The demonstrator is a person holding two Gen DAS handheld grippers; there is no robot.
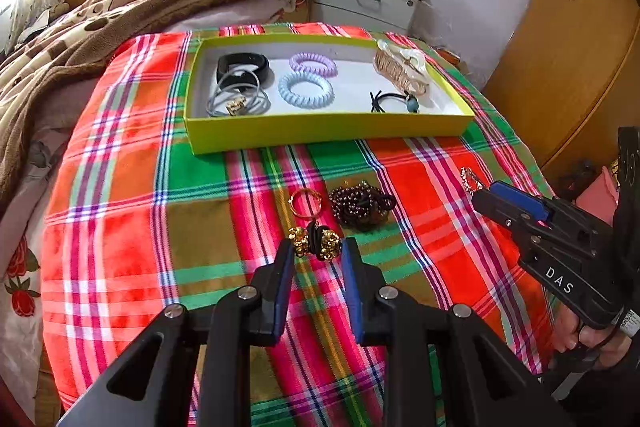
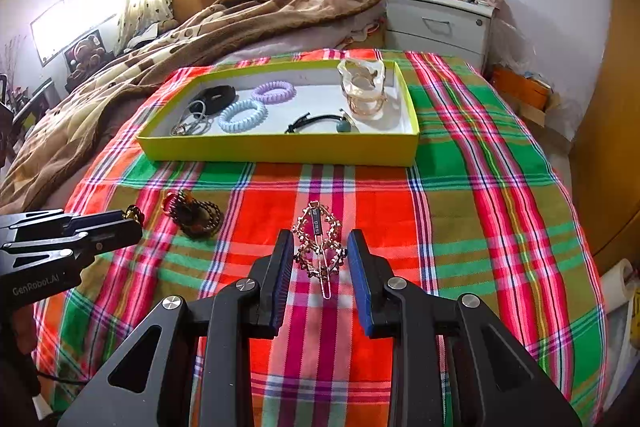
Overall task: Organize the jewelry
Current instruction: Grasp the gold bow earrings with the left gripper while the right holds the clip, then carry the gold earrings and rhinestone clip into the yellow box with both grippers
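The left gripper [image 1: 318, 253] is clamped on a black hair tie with gold bead clusters [image 1: 317, 239], its blue pads pressing the beads from both sides just above the plaid blanket [image 1: 120, 227]. Just beyond it lie a gold ring [image 1: 304, 202] and, to the right of that, a dark maroon beaded bracelet [image 1: 360, 205]. The right gripper [image 2: 319, 251] grasps a rose-gold ornate hair clip [image 2: 320, 243] between its pads, the clip's long pin pointing back toward the camera. Farther off on the blanket sits a shallow yellow-green box [image 1: 320, 131]. Inside it, from left to right, are a black band [image 1: 240, 65] with grey hair ties [image 1: 236, 99], a purple spiral hair tie [image 1: 313, 63], a light blue spiral hair tie [image 1: 306, 89], a black hair tie with a teal bead [image 1: 396, 101] and a beige hair claw [image 1: 400, 71] in the far right corner.
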